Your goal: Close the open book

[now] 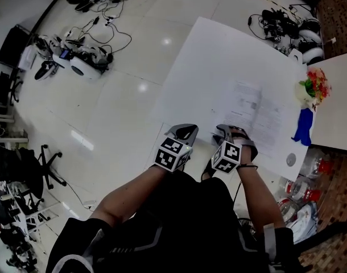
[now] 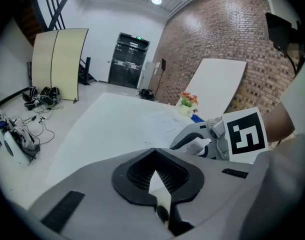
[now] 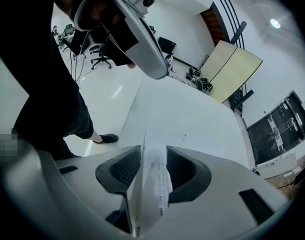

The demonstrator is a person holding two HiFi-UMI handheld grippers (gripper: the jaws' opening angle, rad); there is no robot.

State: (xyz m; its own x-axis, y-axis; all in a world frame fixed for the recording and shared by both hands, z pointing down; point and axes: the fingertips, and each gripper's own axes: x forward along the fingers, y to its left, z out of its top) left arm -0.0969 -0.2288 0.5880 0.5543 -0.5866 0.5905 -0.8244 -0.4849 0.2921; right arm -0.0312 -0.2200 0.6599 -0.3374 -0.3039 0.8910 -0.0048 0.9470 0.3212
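The open book (image 1: 254, 114) lies flat on the white table (image 1: 219, 67), its printed pages facing up, on the right half near the front edge. My right gripper (image 1: 231, 133) is at the book's near edge, pointing steeply down. In the right gripper view a printed page (image 3: 160, 184) stands on edge between the jaws of the right gripper (image 3: 153, 151), with gaps beside it; the gripper is open. My left gripper (image 1: 184, 131) is just left of it at the table's front edge. In its own view, the left gripper (image 2: 153, 150) has its tips touching, with only a white sliver showing behind them.
A pot of flowers (image 1: 313, 90), a blue object (image 1: 303, 127) and a small white disc (image 1: 291, 159) sit at the table's right end. A second white table (image 1: 338, 104) adjoins there. Bottles (image 1: 301, 189) stand on the floor below; cables and gear (image 1: 77, 56) lie at left.
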